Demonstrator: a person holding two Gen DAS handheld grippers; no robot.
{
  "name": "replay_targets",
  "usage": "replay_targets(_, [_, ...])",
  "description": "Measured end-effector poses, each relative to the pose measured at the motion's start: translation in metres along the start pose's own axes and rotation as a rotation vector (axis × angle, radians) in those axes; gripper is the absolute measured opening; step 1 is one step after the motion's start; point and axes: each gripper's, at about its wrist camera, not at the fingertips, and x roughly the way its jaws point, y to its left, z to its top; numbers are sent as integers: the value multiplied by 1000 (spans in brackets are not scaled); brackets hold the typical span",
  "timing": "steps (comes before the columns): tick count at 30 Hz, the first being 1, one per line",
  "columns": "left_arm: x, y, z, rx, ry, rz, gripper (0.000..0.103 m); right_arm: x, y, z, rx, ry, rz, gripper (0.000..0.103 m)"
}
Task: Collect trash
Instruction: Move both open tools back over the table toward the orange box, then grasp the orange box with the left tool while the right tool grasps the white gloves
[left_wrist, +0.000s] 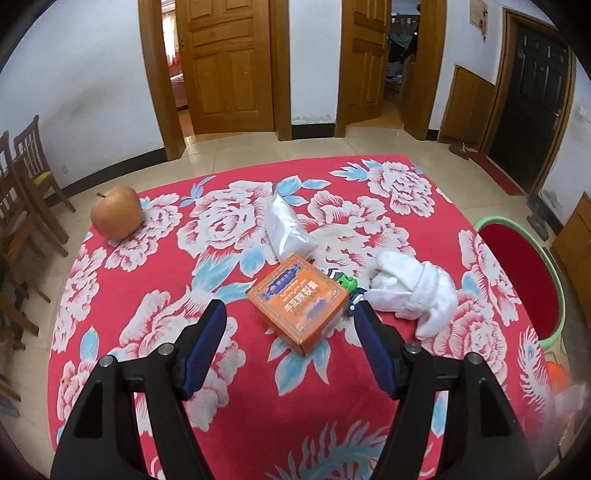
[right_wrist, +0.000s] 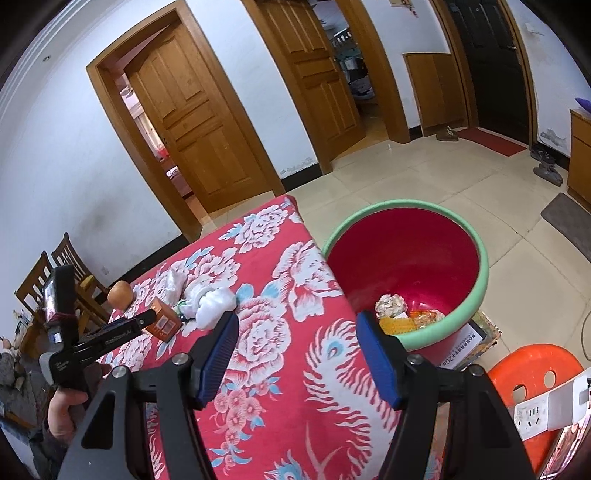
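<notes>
Trash on the table: an orange box (left_wrist: 300, 307) lies flat just ahead of the left gripper (left_wrist: 290, 314), whose jaws stand spread with nothing between the pads; the box sits beyond the tips, nearer the right-hand finger. Its long axis runs from about 11 o'clock to 5 o'clock in the left wrist view, one corner pointing back toward the camera, printed face up. At 3 o'clock of the box, partly hidden behind it, lies a small green and blue item (left_wrist: 345, 283) too obscured to identify. Farther toward 3 o'clock rests a white cloth (left_wrist: 413, 293), crumpled, its length running roughly 10 to 4 o'clock. At 12 o'clock of the box lies a white plastic packet (left_wrist: 286, 229), long axis nearly 12 to 6 o'clock, its near end close to the box. An apple (left_wrist: 117, 212) stands apart at 10 o'clock, stem toward the upper left. All rest on the red floral tablecloth (left_wrist: 221, 424) of the table.

Right gripper (right_wrist: 297, 336): jaws likewise spread and empty, above the near edge of the table. At 2 o'clock of it stands the bin (right_wrist: 476, 295), red inside with a green rim, on the floor just beside the table; crumpled paper (right_wrist: 390, 304) and yellow-orange wrappers (right_wrist: 410, 321) lie at its bottom. At 4 o'clock is an orange stool (right_wrist: 532, 365).
</notes>
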Motion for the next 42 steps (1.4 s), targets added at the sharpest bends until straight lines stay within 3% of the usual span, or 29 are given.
replay_targets(8, [18,-4,2,44,4,5,71,11,25,5,-43,21,4,69])
replay_targets(16, [16,6,-1,13,-26,-50,64,39,49,6,-65,75,18,69])
replay_targets(25, [0,21,1,-23,-83,-6,64,81,77,6,-95,121,25,69])
replay_targets(37, [0,41,0,-90,-80,-13,64,148,102,-4,-119,217,6,69])
replay_targets(42, [-2,45,0,-106,-84,-11,64,161,104,-12,-120,256,21,50])
